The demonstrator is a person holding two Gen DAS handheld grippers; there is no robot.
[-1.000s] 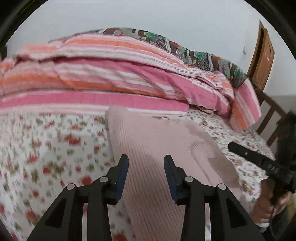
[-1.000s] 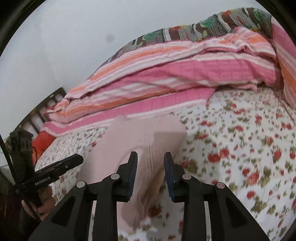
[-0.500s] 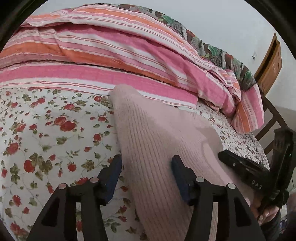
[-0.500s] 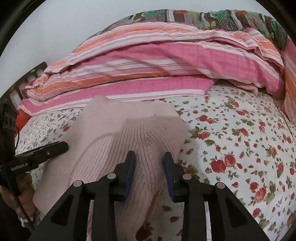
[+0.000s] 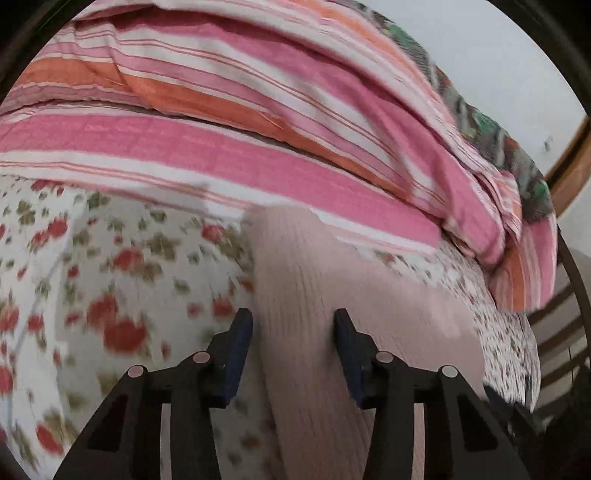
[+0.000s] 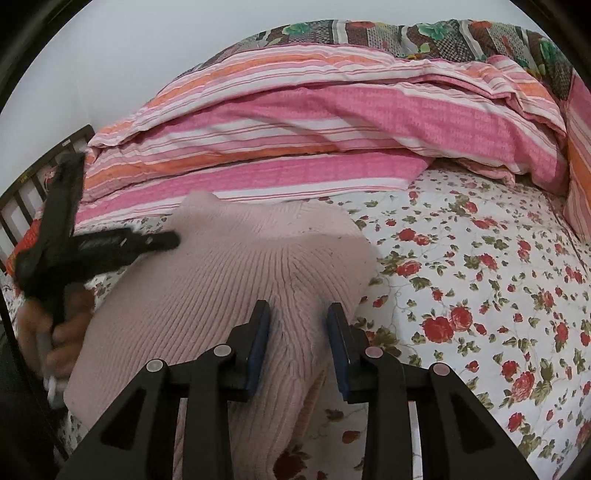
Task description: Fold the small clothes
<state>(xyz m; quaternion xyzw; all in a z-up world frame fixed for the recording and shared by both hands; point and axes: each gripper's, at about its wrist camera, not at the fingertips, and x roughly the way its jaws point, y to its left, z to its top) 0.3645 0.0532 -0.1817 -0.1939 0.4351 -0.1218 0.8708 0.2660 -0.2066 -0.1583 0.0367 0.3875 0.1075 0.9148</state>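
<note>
A pale pink ribbed knit garment (image 5: 303, 280) lies spread on the floral bed sheet (image 5: 110, 295). My left gripper (image 5: 291, 332) sits over the garment's left edge, its jaws closing with the knit filling the gap and both pads against it. In the right wrist view the same garment (image 6: 236, 288) bunches into a ridge between the pads of my right gripper (image 6: 297, 321), which is shut on it at the garment's right side. A person's hand (image 6: 55, 332) at the left holds the other gripper over the knit's far side.
A pink, orange and white striped quilt (image 6: 295, 147) is piled along the back of the bed, with a dark patterned blanket (image 6: 369, 33) behind it. The floral sheet (image 6: 480, 295) stretches away to the right. A dark slatted bed rail (image 6: 22, 192) stands at the left edge.
My left gripper has moved forward along the garment's left edge towards the quilt; its jaws widened, then narrowed again. The right gripper sank slightly, then kept still, gripping the knit.
</note>
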